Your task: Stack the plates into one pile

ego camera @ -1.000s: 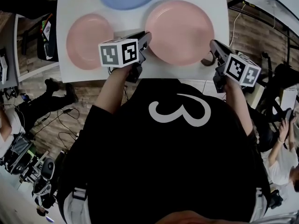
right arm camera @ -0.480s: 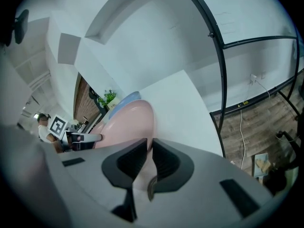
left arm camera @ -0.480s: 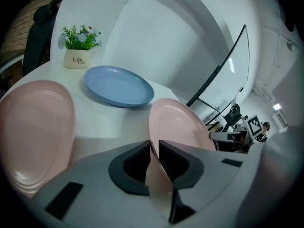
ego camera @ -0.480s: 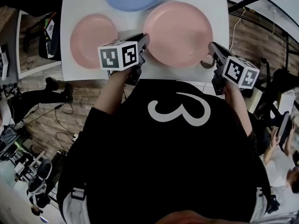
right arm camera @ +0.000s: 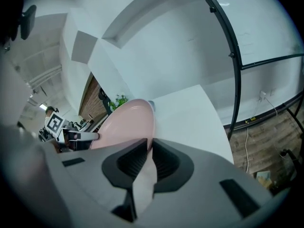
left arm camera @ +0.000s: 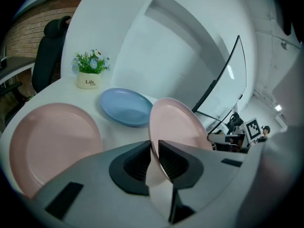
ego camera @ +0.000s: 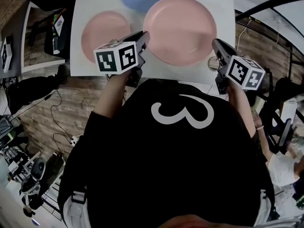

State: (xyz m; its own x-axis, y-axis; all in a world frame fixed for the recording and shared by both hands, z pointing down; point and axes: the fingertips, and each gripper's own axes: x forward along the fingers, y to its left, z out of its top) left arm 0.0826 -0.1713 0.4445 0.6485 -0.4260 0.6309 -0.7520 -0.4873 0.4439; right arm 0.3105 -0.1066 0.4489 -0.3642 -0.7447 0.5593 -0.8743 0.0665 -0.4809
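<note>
We note left claw (left arm camera: 154, 148), jaws just closing, and right claw (right arm camera: 149, 146) pinching opposite rims of the big pink plate (ego camera: 180, 30).

Large pink plate (ego camera: 179, 30) — aloft, roughly level

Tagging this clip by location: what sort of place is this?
Probably an office or lab workroom, not a kitchen: a black office chair stands beside the white table, and loose cables trail over the wood-look floor.
</note>
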